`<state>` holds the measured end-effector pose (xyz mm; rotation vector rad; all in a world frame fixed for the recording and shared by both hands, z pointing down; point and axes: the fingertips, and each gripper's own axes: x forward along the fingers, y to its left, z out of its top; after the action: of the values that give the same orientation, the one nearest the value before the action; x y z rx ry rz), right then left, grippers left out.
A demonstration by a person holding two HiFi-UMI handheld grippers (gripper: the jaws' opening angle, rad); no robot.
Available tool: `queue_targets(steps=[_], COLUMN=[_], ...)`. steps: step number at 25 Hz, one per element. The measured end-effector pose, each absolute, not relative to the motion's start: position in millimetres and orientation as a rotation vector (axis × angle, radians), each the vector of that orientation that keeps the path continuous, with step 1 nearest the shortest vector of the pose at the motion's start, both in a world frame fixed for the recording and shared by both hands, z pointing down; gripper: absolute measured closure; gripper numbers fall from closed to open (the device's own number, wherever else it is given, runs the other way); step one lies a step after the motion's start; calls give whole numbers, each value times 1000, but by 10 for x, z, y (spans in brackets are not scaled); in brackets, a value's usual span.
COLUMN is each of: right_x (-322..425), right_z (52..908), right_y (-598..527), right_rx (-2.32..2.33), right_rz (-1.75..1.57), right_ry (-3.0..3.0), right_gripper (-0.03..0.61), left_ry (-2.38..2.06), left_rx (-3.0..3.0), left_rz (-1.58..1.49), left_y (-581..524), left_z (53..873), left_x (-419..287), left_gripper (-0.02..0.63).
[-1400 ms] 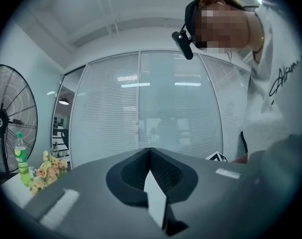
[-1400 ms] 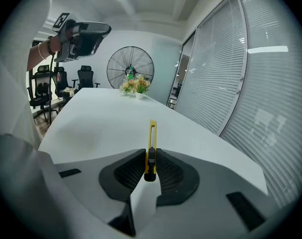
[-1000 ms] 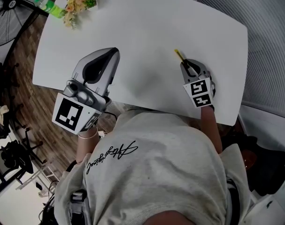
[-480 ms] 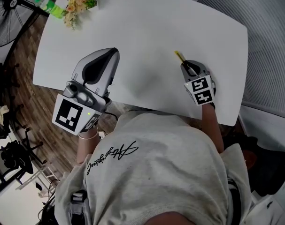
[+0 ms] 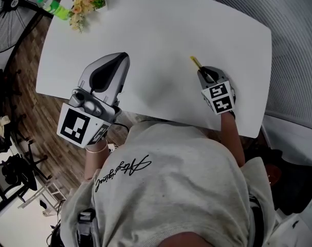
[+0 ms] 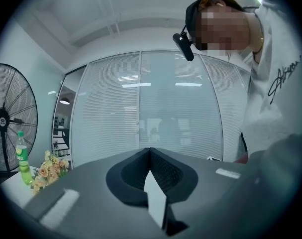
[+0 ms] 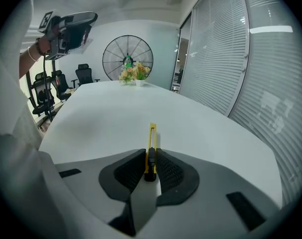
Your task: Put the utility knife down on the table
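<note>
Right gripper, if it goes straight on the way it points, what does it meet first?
Probably the bare table, since the right gripper, shut on the utility knife, points low across it. Nothing else stands ahead until the flowers at the far end, left of its line.

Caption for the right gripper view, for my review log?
Right gripper shut on a yellow utility knife, pointing across the white table.
</note>
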<state>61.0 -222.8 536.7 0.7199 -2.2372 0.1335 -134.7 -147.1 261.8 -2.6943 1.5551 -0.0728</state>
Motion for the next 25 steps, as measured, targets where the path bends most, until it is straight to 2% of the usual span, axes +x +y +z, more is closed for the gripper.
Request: queue_targets(steps=[25], right_x=[634], right_z=[5343], right_y=[-2203], right_rx=[740], right_rz=[182], right_ry=[-2248], right_gripper=[500], left_ry=[1535], left_rx=[-2704], left_rz=[-53], left_y=[-1483], left_z=[2585], left_x=[-1286], left_gripper=[617])
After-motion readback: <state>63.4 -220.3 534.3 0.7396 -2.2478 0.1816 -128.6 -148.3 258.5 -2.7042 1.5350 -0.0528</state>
